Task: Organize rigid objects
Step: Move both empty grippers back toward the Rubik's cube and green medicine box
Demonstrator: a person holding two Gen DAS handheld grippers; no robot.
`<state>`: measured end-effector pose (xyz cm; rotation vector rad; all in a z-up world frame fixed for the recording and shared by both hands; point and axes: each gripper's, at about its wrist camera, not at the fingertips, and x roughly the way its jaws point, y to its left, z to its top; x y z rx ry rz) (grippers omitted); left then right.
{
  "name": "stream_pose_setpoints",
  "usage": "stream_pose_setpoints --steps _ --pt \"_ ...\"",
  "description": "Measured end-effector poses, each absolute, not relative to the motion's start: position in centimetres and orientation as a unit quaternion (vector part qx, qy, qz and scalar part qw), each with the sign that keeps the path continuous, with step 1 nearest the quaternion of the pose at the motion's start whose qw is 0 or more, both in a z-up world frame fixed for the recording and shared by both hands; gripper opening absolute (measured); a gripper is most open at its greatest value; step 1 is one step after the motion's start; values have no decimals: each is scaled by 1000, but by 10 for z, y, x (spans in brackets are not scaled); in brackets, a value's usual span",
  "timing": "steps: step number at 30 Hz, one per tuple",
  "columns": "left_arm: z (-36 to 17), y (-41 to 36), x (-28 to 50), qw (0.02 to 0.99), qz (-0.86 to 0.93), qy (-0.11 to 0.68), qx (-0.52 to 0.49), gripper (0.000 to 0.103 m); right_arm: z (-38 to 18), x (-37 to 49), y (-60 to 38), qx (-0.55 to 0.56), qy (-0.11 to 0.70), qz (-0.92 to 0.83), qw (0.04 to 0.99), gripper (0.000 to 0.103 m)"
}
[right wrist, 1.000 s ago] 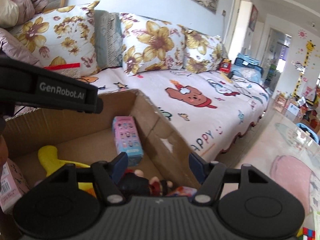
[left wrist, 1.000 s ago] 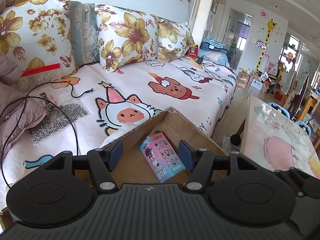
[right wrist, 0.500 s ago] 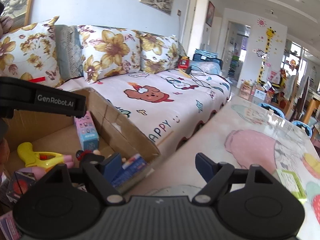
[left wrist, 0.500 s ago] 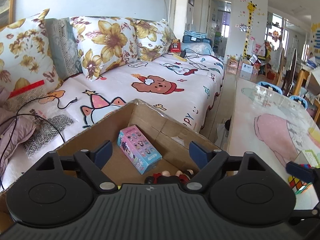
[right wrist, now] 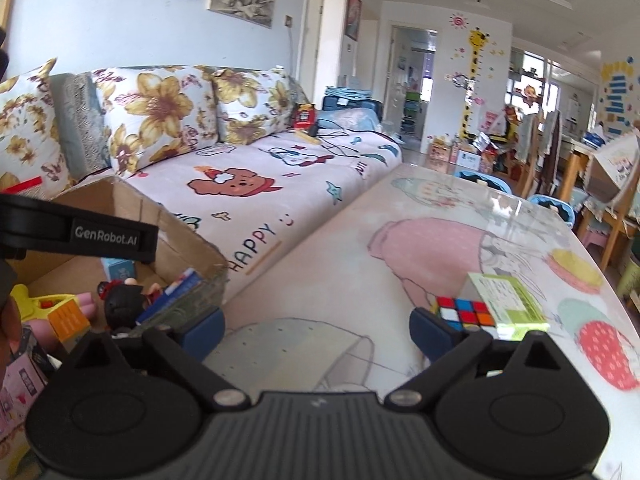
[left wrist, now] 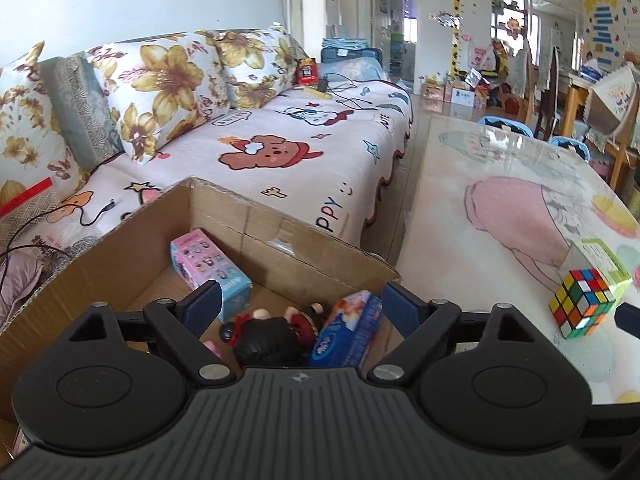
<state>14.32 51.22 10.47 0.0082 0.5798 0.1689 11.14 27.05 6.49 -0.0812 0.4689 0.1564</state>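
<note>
Left gripper [left wrist: 302, 300] angled down over the cardboard box [left wrist: 280, 232], jaws spread wide, holding nothing. Right gripper [right wrist: 316, 326] angled down above the table [right wrist: 360, 280], jaws opening, nothing between them. Rubik's cube [right wrist: 464, 312] sits on the table beside its right fingertip, against a green box [right wrist: 508, 300]

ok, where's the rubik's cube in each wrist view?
Left wrist: rubik's cube at lower right, on the table, outside and right of the left gripper.
Right wrist: cube at lower right of centre, just beyond the right gripper's right finger, which partly hides it.
Shared landmark: green box right behind the cube.
</note>
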Motion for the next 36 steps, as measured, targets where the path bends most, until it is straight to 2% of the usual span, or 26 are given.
stream_pose_setpoints --steps 20,36 --pt "95 502 152 950 61 297 71 103 57 99 219 5 225 24 974 102" --pt "89 493 158 947 39 303 98 103 38 113 182 -3 244 -13 970 102"
